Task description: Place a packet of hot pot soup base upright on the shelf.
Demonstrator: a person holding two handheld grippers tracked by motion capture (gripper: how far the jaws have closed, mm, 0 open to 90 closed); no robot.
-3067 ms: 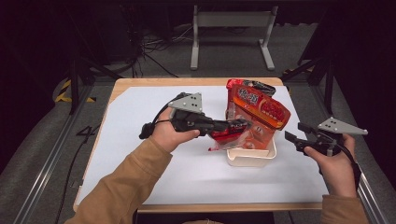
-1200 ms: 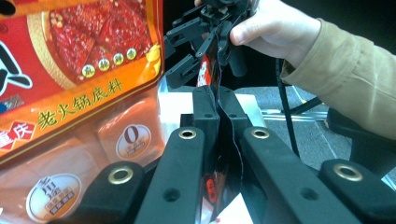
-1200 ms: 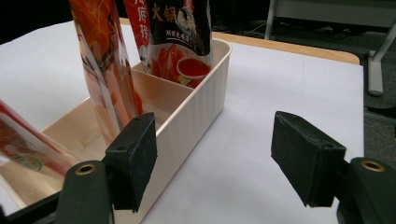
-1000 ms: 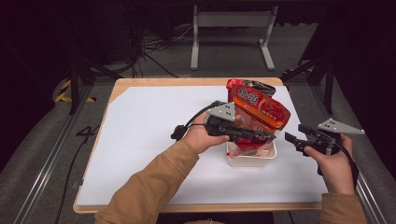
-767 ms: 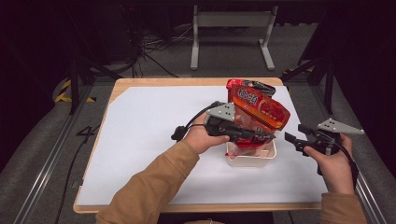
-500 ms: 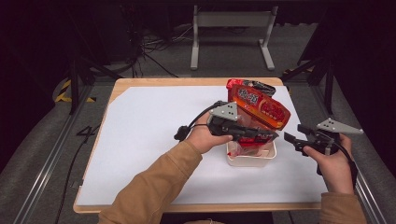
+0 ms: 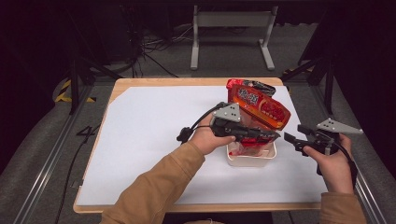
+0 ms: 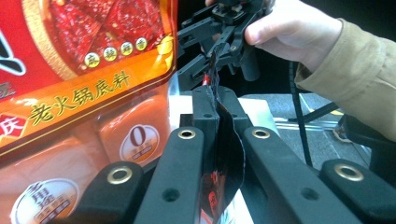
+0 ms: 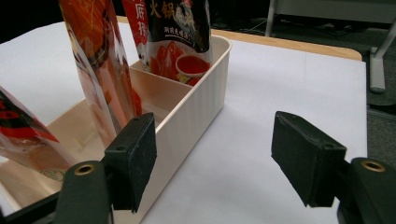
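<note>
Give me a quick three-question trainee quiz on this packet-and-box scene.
1. True or false: the left gripper is shut on a packet.
2. Where does the right gripper sit relative to the box: A inside it, B beside it, C under it?
3. How do the right gripper's jaws stand?

Key: 1 true. 2 B. 3 open, nothing between them.

Left hand-held gripper (image 7: 273, 136) clamped tight, right hand-held gripper (image 7: 289, 138) jaws wide apart
</note>
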